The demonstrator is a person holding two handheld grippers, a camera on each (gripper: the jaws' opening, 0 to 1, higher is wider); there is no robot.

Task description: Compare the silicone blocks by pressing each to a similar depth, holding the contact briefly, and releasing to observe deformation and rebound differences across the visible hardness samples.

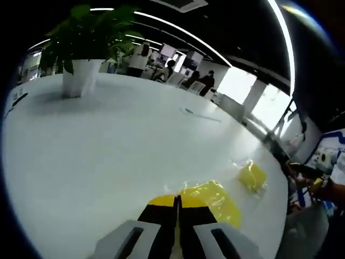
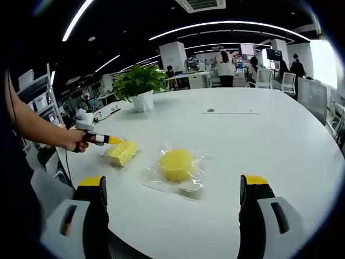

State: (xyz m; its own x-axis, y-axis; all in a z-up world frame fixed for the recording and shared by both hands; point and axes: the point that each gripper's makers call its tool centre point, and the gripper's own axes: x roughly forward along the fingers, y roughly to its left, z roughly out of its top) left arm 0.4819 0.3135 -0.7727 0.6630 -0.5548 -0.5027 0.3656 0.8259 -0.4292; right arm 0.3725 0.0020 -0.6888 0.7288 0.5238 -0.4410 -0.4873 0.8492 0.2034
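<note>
The left gripper (image 2: 114, 140), jaws pressed together, touches the near yellow silicone block (image 2: 122, 152). The right gripper (image 2: 172, 186) hangs spread wide, the round bagged block (image 2: 177, 164) straight ahead between its jaws, so it's nearer that one.

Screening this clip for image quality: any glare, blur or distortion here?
Left gripper view: windows blown out at right, round white table bowed by fisheye, near yellow silicone block in clear wrap soft. Right gripper view: evenly lit, ceiling strips curved, rounded yellow silicone block in glinting clear wrap sharp.
</note>
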